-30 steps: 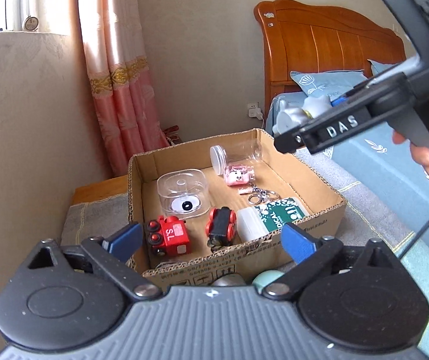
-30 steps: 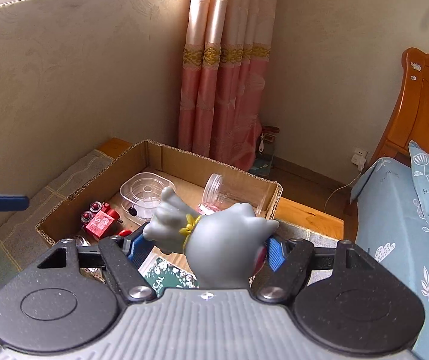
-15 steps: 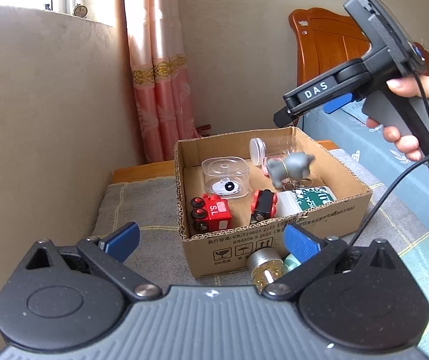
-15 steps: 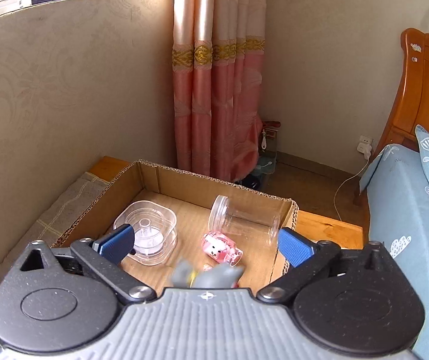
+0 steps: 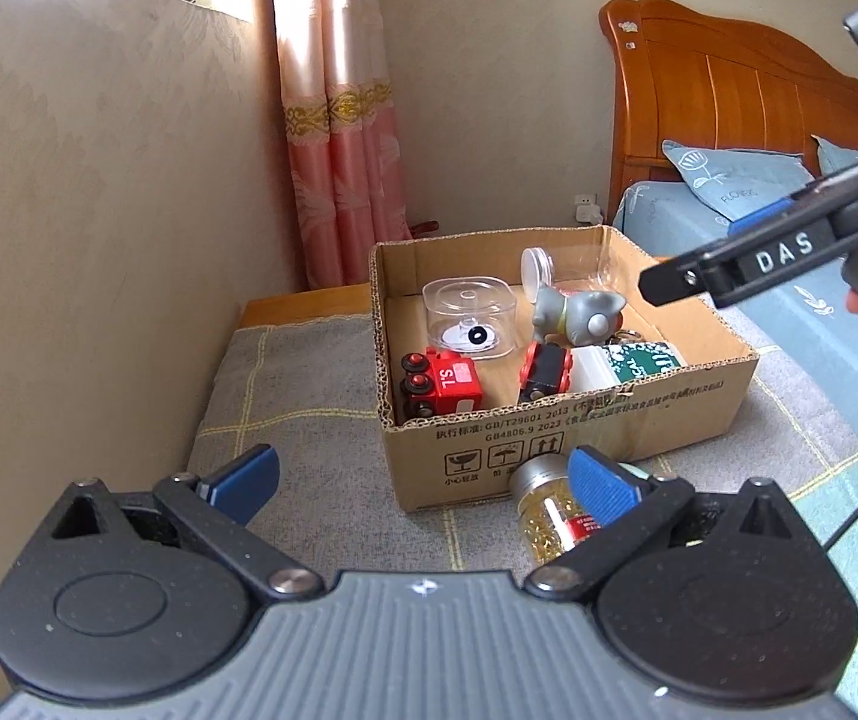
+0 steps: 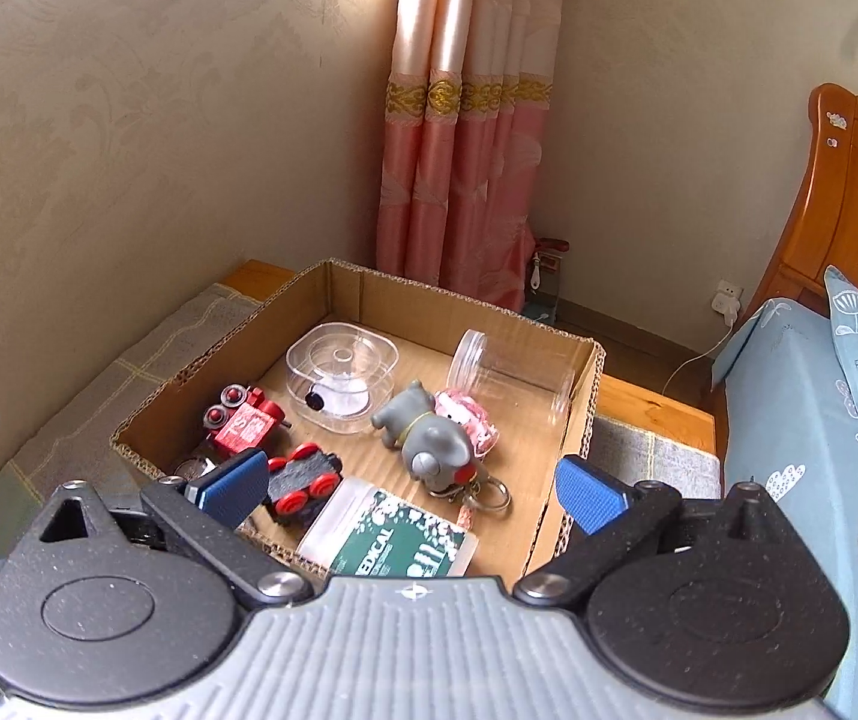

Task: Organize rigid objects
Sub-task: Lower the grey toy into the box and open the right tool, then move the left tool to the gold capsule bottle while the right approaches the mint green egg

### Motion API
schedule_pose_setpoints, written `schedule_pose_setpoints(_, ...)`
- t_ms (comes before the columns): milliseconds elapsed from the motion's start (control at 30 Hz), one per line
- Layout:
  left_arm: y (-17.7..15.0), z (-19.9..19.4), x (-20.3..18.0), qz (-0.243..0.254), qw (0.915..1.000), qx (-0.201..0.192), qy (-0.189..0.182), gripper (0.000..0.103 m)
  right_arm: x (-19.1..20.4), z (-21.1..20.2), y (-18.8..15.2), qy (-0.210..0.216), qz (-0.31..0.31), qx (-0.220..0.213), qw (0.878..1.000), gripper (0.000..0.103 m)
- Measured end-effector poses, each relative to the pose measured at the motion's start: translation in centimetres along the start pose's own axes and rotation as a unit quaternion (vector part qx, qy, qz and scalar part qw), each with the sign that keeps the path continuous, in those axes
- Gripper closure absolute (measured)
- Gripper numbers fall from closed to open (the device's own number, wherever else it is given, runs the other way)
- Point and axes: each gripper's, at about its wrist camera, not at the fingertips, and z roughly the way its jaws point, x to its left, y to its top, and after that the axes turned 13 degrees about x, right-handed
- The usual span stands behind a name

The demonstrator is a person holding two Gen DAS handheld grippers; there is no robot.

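A cardboard box [image 5: 579, 426] [image 6: 579, 420] sits on a grey cloth. A grey elephant toy [image 5: 579, 312] [image 6: 429, 438] lies inside it beside a pink toy [image 6: 471, 417], a clear square case [image 5: 470, 318] [image 6: 342, 378], a clear jar [image 6: 513, 369], a red train engine [image 5: 444, 387] [image 6: 243, 417], a black wagon with red wheels [image 5: 543, 369] [image 6: 303, 483] and a green-and-white packet [image 6: 396, 540]. A glass jar of gold beads [image 5: 546, 513] lies outside, against the box front. My left gripper [image 5: 423, 480] is open and empty, low in front of the box. My right gripper [image 6: 408, 489] is open and empty above the box's near edge.
A beige wall [image 5: 99, 210] bounds the left side. A pink curtain [image 6: 465, 150] hangs behind the box. A bed with blue bedding [image 6: 819, 420] and a wooden headboard [image 5: 729, 102] lies to the right. The grey cloth [image 5: 297, 396] extends left of the box.
My right gripper opened and let go of the grey elephant toy, which now lies in the box; it then lifted back. My left gripper drew back from the box.
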Motion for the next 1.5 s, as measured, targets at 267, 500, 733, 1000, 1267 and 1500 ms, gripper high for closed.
schedule_pose_setpoints(267, -0.7, 0.3, 0.1, -0.008, 0.9999, 0.013, 0.006, 0.001, 2.0, 1.3, -5.3, -0.016, 0.004, 0.017, 1.000, 0.000)
schedule_pose_setpoints(500, -1.2, 0.5, 0.3, -0.011, 0.9997, 0.020, 0.004, 0.001, 3.1, 5.2, -8.3, 0.004, 0.022, 0.070, 0.997, 0.000)
schedule_pose_setpoints(733, -1.4, 0.3, 0.7, -0.010, 0.9996, 0.025, 0.006, 0.001, 4.0, 7.5, -8.6, 0.013, 0.033, 0.076, 0.996, 0.000)
schedule_pose_setpoints(1000, -1.4, 0.8, 0.0, -0.001, 0.9994, 0.034, -0.006, 0.001, 4.4, 8.7, -9.0, -0.006, 0.046, 0.066, 0.997, 0.000)
schedule_pose_setpoints(1267, -1.6, 2.9, -2.3, 0.031, 0.9971, 0.057, -0.039, 0.001, 1.5, 7.5, -10.9, -0.017, 0.082, 0.072, 0.994, 0.000)
schedule_pose_setpoints(1500, -2.6, 5.3, -3.9, 0.059, 0.9928, 0.089, -0.053, 0.001, 0.0, 7.0, -11.8, -0.024, 0.094, 0.072, 0.993, 0.000)
